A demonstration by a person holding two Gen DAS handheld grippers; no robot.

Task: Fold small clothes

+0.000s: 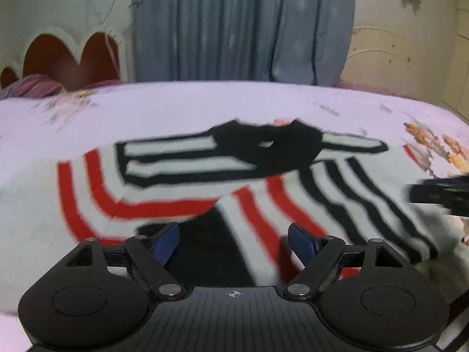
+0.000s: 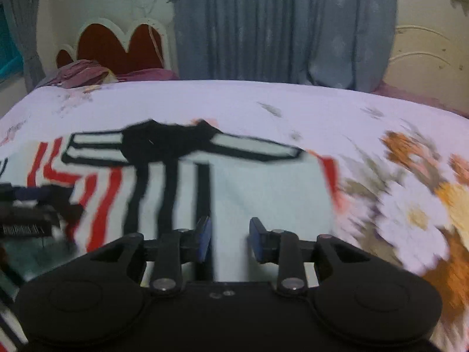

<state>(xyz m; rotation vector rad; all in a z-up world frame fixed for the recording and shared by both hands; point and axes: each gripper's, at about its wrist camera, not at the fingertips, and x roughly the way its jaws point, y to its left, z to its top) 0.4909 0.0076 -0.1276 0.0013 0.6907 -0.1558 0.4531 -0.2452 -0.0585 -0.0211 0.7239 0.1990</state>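
Both views are smeared by motion blur, so the striped garment's (image 1: 263,182) edges and its black collar are hard to make out. It is spread on the floral bedsheet (image 1: 205,102). The left hand-held gripper (image 1: 233,242) is held wide above it, nothing gripped. The right hand-held gripper (image 2: 230,242) is narrowly parted; whether cloth is pinched cannot be told.

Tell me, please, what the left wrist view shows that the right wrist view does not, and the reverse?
Only the left wrist view shows the left gripper from behind, jaws wide apart over the striped garment. Only the right wrist view shows the large flower print on the bedsheet and the right gripper with a narrower gap. Both share the garment, the sheet, the blue curtain and the red headboard.
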